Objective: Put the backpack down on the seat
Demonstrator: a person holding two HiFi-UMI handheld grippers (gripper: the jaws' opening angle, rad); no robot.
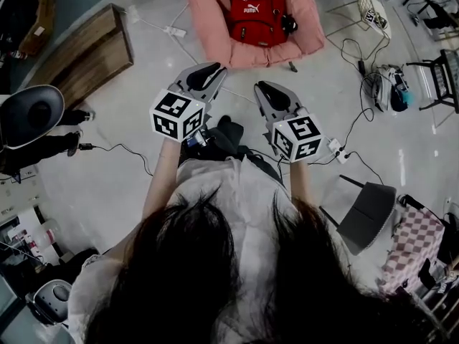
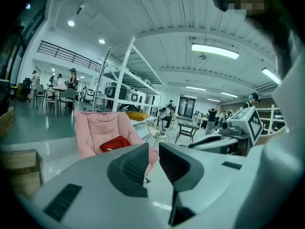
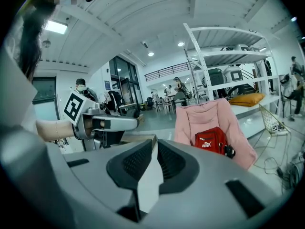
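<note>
Backpack and grippers are seen well apart. Nearest, the left gripper is held empty with its jaws slightly parted, and the right gripper is closed on nothing. Beyond them bare floor is seen, edged by a wooden bench at left and cables at right. Farthest, the red backpack is rested against the back of the pink seat, inside its rim

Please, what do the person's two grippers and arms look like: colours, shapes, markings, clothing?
The left gripper and the right gripper both have smooth grey shells with black ribbed pads. Each carries a white cube printed with black square markers. The person wears a light top; no sleeves cover the forearms.
</note>
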